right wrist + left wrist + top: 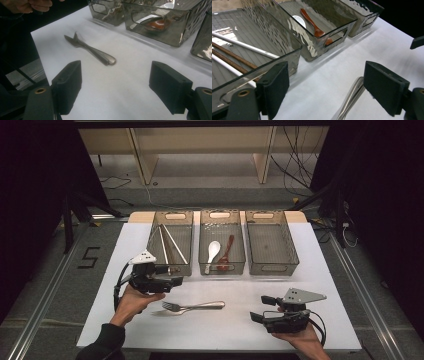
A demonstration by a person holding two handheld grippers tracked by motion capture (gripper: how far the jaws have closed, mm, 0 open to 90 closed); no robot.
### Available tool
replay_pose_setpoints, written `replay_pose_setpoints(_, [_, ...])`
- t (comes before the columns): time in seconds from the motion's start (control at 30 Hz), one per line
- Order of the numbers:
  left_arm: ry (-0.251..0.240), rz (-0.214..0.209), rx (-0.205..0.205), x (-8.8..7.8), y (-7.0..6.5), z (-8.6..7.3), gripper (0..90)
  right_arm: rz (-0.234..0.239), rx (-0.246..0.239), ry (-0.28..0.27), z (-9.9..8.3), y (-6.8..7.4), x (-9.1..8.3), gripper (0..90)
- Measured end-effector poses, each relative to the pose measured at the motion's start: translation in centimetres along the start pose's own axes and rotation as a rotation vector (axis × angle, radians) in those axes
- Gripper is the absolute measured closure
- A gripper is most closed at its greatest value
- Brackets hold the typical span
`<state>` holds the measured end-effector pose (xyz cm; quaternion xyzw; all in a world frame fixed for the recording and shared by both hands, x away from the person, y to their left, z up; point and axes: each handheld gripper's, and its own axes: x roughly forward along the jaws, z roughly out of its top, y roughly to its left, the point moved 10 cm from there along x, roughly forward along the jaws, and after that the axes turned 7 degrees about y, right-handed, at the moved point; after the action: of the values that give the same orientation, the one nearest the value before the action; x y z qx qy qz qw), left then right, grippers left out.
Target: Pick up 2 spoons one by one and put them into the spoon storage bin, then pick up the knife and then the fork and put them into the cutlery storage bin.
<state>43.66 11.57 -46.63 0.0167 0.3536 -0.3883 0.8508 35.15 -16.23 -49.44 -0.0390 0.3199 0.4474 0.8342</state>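
Right hand-held gripper: the right hand-held gripper (263, 308) is held at about 5 o'clock on the tabletop (235, 330), jaws spread wide with nothing between them, aimed toward the fork.
Left hand-held gripper: the left hand-held gripper (172, 276) is held at about 8 o'clock, jaws wide and empty, just above the tine end of the fork.
Fork: the metal fork (192, 306) is laid flat on the white tabletop near the centre front, tines toward 9 o'clock, handle toward 3 o'clock; its handle is seen between the jaws in the left gripper view (350, 98), and the whole fork lies ahead of the jaws in the right gripper view (90, 50).
Risk, grip: a thin, smooth, flat handle is judged likely to slip or skate on the tabletop if the jaws are closed off-centre or too high.
Risk, collision: a jaw is judged liable to knock the near wall of the left bin, which stands just beside the left hand-held gripper.
Risk, sorting: the fork could be dropped into an occupied bin by mistake.
Left bin: the left bin (156, 266), at 11 o'clock, is filled with white and brown chopsticks (169, 245).
Middle bin: the middle bin (222, 268), at 12 o'clock, is seen to hold a white spoon (212, 252) and a reddish-brown wooden spoon (226, 255).
Right bin: the right bin (272, 268), at 1 o'clock, is seen with nothing in it.
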Motion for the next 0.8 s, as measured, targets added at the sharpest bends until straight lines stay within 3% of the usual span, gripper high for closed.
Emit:
replay_pose_setpoints(0.3, [0.019,0.001,0.006,0.1,-0.4,-1.7,18.7,-0.003,0.004,0.0,0.0,0.0,0.0,27.0])
replay_pose_setpoints(0.8, [-0.017,0.001,-0.005,-0.5,-0.6,-2.8,18.6,-0.017,-0.003,0.017,-0.1,0.1,0.3,27.0])
